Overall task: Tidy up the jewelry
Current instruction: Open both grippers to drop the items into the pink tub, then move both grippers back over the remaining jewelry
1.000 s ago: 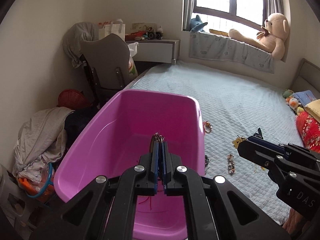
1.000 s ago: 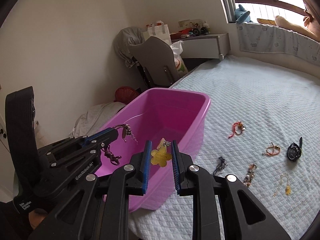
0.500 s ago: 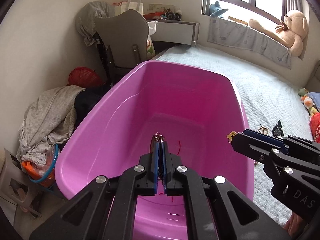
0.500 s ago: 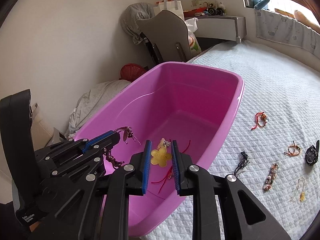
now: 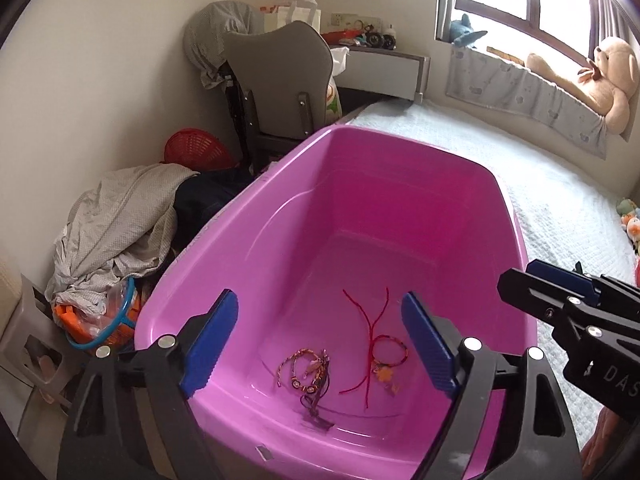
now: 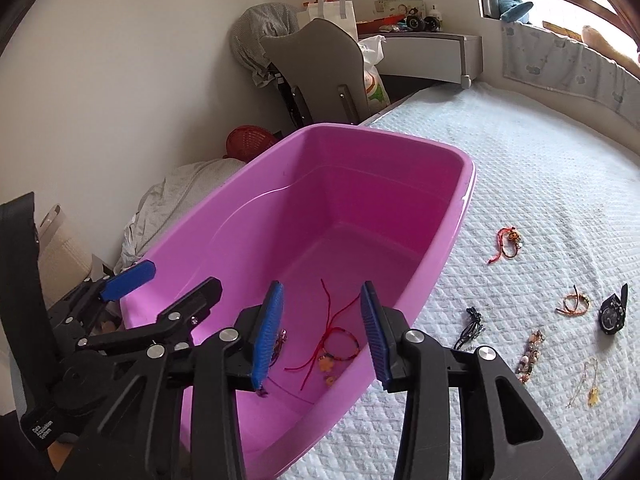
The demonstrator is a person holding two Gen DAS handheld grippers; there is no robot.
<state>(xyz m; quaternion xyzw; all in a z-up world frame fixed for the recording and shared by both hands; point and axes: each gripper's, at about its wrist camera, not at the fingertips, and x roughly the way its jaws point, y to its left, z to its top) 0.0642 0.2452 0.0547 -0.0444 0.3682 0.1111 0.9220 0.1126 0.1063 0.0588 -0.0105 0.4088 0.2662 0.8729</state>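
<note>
We see the pink tub filling the centre of the left wrist view, sitting at the edge of the bed. On its floor, low in the frame, lie a beaded bracelet with a dark cord beside it, and to its right a red string bracelet with a small yellow charm touching it. In the right wrist view the same red string and charm lie at lower centre of the tub.

Our left gripper is spread wide over the tub and grips nothing; its blue pads frame the pieces below without touching them. Our right gripper is likewise parted and empty, hovering above the tub's near end.

On the quilt at the right of the right wrist view there remain a red bracelet, an orange bracelet, a black watch, a dark cord, a bead strand and a thin gold chain.

Half a second ago both grippers were pinching: the left on the beaded piece, the right on the yellow charm. Both pieces now rest in the tub.
</note>
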